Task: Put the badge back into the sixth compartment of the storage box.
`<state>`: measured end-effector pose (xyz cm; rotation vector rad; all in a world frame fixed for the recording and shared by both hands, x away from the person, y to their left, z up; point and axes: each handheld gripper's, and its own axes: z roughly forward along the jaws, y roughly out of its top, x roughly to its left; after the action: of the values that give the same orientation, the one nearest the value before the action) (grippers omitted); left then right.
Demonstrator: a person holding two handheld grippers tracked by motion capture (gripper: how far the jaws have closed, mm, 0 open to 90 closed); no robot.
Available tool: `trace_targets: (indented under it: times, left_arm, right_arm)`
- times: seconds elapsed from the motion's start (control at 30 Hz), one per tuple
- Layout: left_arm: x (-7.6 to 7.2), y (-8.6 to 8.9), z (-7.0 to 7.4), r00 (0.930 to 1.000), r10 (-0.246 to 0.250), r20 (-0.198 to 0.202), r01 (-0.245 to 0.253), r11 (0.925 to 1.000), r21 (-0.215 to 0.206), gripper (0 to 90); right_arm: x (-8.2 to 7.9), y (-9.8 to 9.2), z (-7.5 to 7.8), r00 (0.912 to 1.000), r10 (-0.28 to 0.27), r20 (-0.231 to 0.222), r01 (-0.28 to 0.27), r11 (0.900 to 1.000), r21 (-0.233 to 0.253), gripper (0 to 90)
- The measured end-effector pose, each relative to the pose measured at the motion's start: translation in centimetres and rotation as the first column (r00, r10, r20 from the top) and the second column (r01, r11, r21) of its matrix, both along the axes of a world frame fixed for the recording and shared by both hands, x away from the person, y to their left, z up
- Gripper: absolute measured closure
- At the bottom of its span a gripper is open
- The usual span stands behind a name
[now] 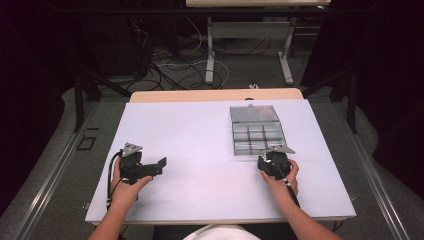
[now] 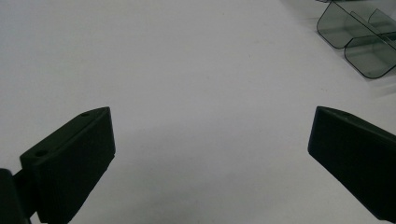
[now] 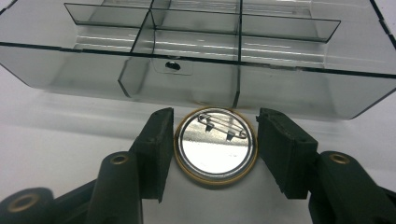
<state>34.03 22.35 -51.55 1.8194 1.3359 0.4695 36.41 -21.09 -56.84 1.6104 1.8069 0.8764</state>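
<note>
From the high view, the right gripper (image 1: 274, 162) sits just at the near edge of the clear divided box (image 1: 256, 131), whose lid stands open at the far side, while the left gripper (image 1: 142, 167) rests well apart on the white table (image 1: 200, 150), so the right hand is plainly the nearer one. In the left gripper view the jaws stand wide apart over bare table, with a corner of the box at upper right. In the right gripper view the jaws flank a round pin badge (image 3: 215, 145) lying back-up, safety pin showing, directly before the box's front wall; the left jaw looks to touch its rim, the right stands a hair off, so not yet clamped. No writing or brand can be read anywhere.
</note>
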Motion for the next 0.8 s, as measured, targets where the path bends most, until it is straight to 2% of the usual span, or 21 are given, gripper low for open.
trace_targets:
  times: [0.33, 0.4, 0.8]
  left_arm:
    - [0.0, -0.1, 0.0, 1.0, -0.001, 0.007, 0.001, 1.0, 0.003, 1.0]
    - [0.0, 0.0, 0.0, 1.0, -0.005, 0.004, 0.005, 0.9999, 0.01, 1.0]
    - [0.0, -0.1, 0.0, 1.0, -0.002, 0.005, 0.002, 1.0, 0.007, 1.0]
  right_arm:
    - [-0.5, -0.2, 0.4, 0.9996, 0.021, -0.022, -0.021, 1.0, -0.002, 46.5]
    - [-0.6, -0.2, 0.5, 0.9993, 0.03, -0.02, -0.031, 0.999, -0.013, 46.5]
    - [-1.1, 0.3, 1.6, 0.997, 0.075, -0.016, -0.075, 0.997, -0.006, 46.5]
